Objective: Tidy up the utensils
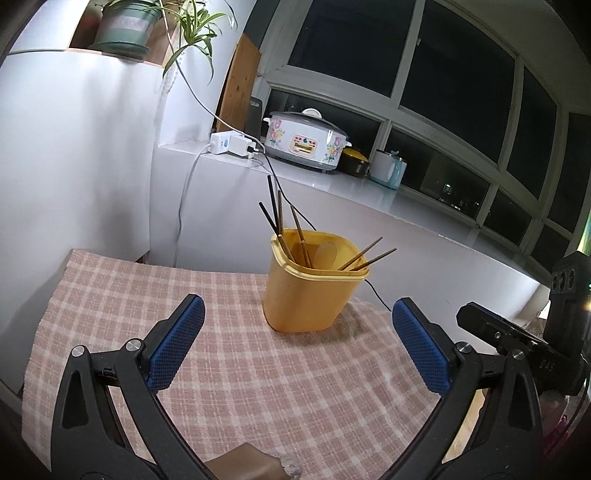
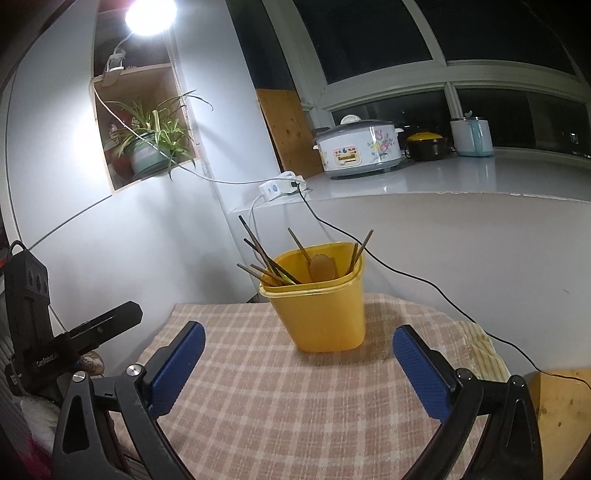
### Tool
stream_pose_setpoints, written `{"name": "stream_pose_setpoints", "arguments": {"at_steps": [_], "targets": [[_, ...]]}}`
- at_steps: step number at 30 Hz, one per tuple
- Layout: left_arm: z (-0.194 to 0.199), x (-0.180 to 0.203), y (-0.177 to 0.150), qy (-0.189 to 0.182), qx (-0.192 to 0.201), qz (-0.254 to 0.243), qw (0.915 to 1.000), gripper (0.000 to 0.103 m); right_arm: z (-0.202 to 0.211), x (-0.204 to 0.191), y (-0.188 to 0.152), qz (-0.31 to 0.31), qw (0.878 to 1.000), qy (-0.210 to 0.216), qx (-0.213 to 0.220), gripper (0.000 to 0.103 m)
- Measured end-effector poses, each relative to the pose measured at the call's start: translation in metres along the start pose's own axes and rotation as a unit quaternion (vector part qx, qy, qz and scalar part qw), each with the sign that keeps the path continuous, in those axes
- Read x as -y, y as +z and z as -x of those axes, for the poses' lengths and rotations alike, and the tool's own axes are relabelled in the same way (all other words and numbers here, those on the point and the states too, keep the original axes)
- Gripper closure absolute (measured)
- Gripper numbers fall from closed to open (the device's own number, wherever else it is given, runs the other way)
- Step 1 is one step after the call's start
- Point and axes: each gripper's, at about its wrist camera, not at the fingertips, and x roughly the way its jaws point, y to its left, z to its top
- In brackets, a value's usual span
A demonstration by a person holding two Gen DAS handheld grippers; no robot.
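Left wrist view: a pink checked cloth (image 1: 236, 369) covers the table, backed by a white wall and a pale ledge (image 1: 369, 192) under dark windows. On the ledge stand a flowered cooker (image 1: 306, 142) and a power strip (image 1: 231, 143); a potted plant (image 1: 125, 26) sits in a wall niche. The yellow cup (image 1: 314, 291) stands upright on the cloth, chopsticks (image 1: 275, 212) and a wooden spoon (image 1: 325, 254) leaning inside (their lower ends are hidden). A brown object at the bottom edge is cut off. The left gripper (image 1: 297, 345) points slightly down at the cup, jaws wide apart and empty.

Right wrist view: a bright lamp (image 2: 149, 13) glares above the niche. The right gripper (image 2: 297, 369) likewise faces the cup (image 2: 325, 314), jaws spread, holding nothing.
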Motion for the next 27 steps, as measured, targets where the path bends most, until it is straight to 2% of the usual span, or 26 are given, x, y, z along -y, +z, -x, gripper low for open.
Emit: {"name": "stream_pose_setpoints", "arguments": {"at_steps": [27], "targets": [[0.0046,0.0001,0.0038,0.005,0.008,-0.004,0.9999,0.0,0.0006,0.0,-0.002,-0.011,1.0,-0.008,-0.001,0.0]]}}
